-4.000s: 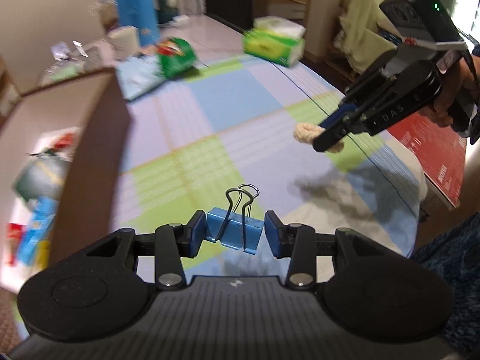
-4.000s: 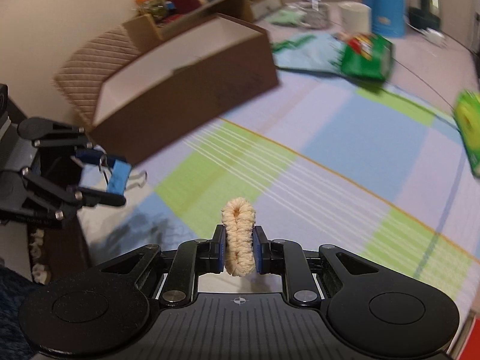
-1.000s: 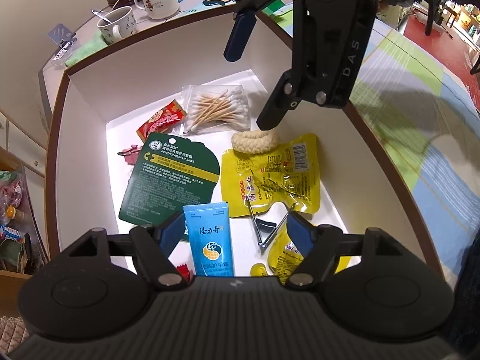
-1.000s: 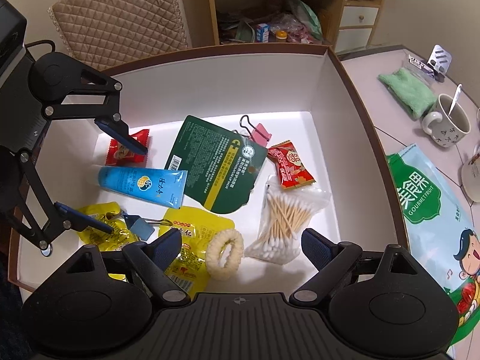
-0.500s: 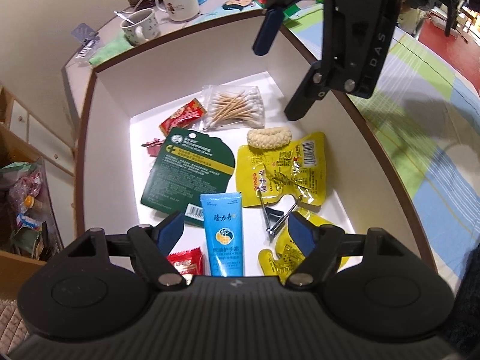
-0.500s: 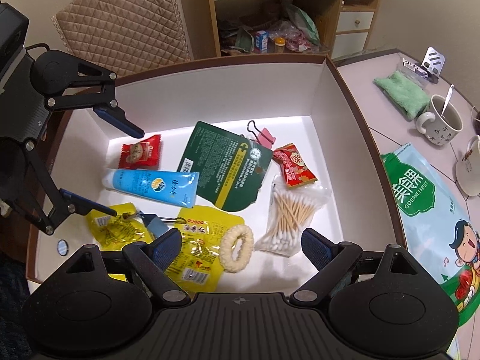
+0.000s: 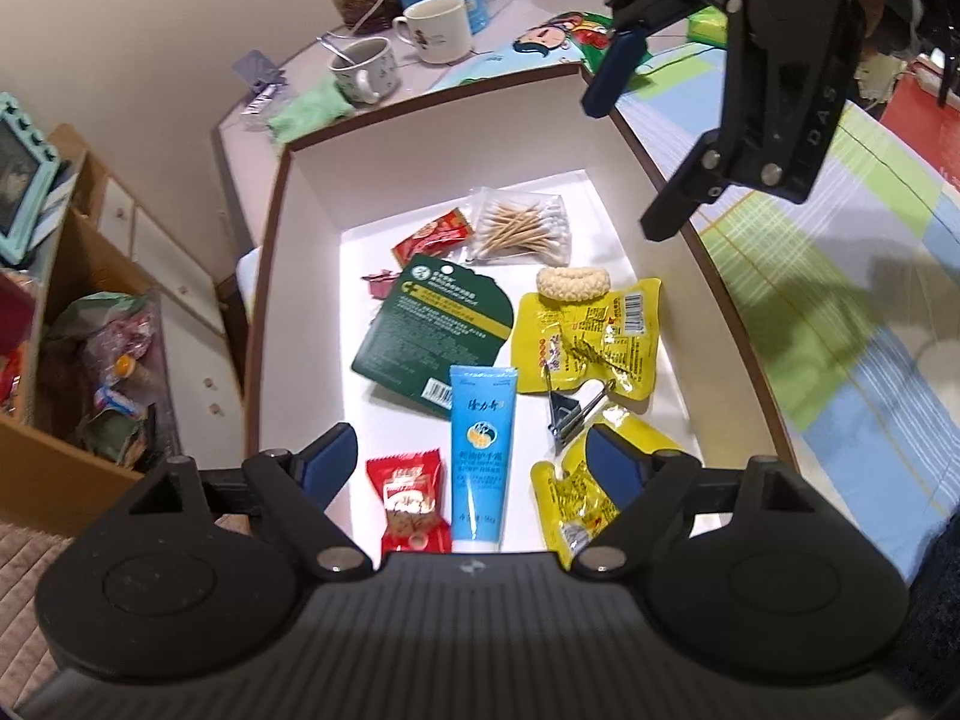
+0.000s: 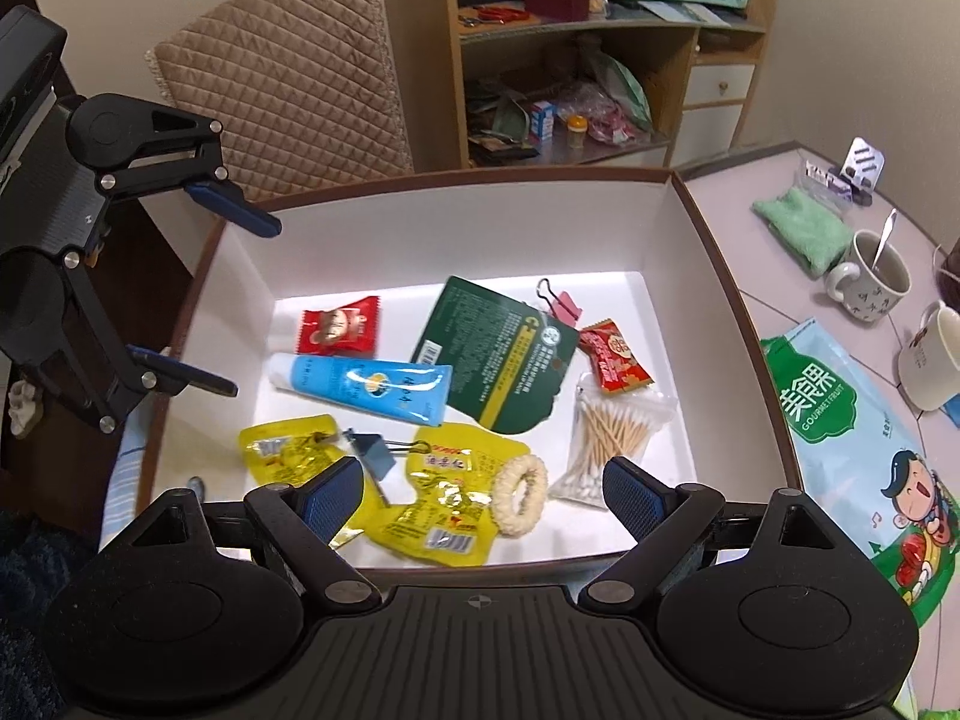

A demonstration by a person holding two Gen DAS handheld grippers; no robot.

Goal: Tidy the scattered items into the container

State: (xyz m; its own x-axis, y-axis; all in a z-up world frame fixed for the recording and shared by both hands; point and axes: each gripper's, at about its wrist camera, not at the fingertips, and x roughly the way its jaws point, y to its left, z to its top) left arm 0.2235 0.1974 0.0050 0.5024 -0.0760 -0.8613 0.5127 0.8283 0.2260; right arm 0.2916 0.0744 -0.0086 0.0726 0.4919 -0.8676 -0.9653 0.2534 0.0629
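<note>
With both grippers empty – box (image 8: pixel 714 276): 2 clips, 2 yellow packs.

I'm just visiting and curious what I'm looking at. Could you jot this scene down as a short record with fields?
container: open box, white inside
left gripper: jaws open, empty, above the box
right gripper: jaws open, empty, above the box
in box: blue tube, green packet, cotton swabs, cream hair tie, blue binder clip, pink binder clip, snack packets
outside box: two mugs, green cloth, Gourmet Fruit bag
</note>
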